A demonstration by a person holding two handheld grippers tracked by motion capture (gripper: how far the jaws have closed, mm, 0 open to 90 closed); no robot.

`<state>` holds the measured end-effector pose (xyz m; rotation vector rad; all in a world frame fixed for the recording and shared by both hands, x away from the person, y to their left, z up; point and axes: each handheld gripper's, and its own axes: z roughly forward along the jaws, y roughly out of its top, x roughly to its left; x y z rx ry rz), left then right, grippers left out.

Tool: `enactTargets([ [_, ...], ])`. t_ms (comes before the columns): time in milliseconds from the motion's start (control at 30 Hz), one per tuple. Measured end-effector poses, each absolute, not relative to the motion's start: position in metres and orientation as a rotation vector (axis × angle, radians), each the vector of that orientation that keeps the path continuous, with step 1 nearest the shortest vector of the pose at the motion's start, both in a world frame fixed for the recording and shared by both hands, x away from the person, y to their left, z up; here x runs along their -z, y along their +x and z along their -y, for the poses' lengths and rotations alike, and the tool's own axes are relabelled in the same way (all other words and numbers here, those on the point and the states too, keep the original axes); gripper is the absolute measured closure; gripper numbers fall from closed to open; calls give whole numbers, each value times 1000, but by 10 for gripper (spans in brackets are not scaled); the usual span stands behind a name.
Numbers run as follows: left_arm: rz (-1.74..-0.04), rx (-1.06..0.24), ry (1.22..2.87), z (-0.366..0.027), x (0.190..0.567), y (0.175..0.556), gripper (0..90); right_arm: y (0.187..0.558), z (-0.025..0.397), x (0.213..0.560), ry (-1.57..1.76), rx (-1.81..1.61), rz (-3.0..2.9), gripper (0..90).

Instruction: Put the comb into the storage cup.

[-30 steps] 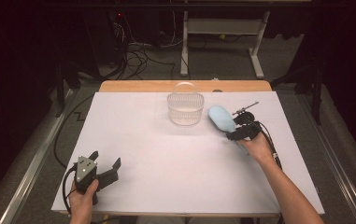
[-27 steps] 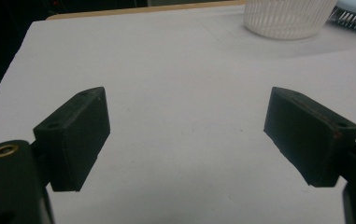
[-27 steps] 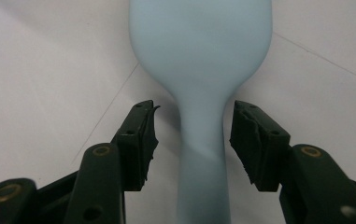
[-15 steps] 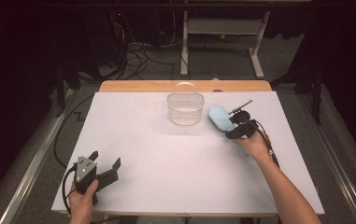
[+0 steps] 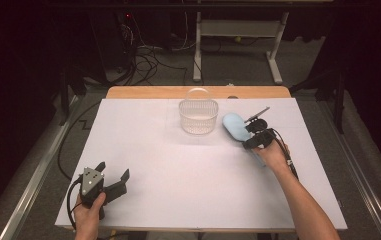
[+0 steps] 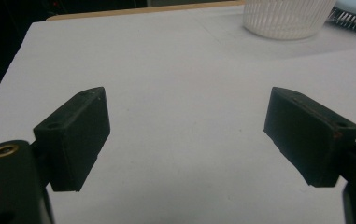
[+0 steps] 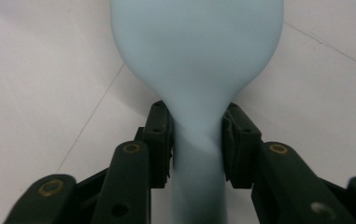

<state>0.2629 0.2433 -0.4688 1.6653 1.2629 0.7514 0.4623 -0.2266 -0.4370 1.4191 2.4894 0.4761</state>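
Tongs on the right (image 7: 196,140) pinch a pale blue brush handle (image 7: 196,93) beside the basket (image 5: 198,116); left tongs (image 6: 185,135) gape over the counter (image 5: 178,165).

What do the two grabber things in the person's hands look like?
Both are black. The left gripper has two chunky, blocky jaws, a grey three-cornered plate on top and a black cable trailing from it. The right gripper has flat black pads on arms dotted with small brass-coloured rivets, and a black cable running back along the forearm. The person's forearms are bare, with no sleeves.

Blue balloon (image 7: 199,56) pinched betw jaws.
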Motion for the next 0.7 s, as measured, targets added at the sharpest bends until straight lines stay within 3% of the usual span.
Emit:
enactTargets([
  [700,-1262,-756,1670,-244,469,263,152,459,227,437,1370,-476,-2495,706],
])
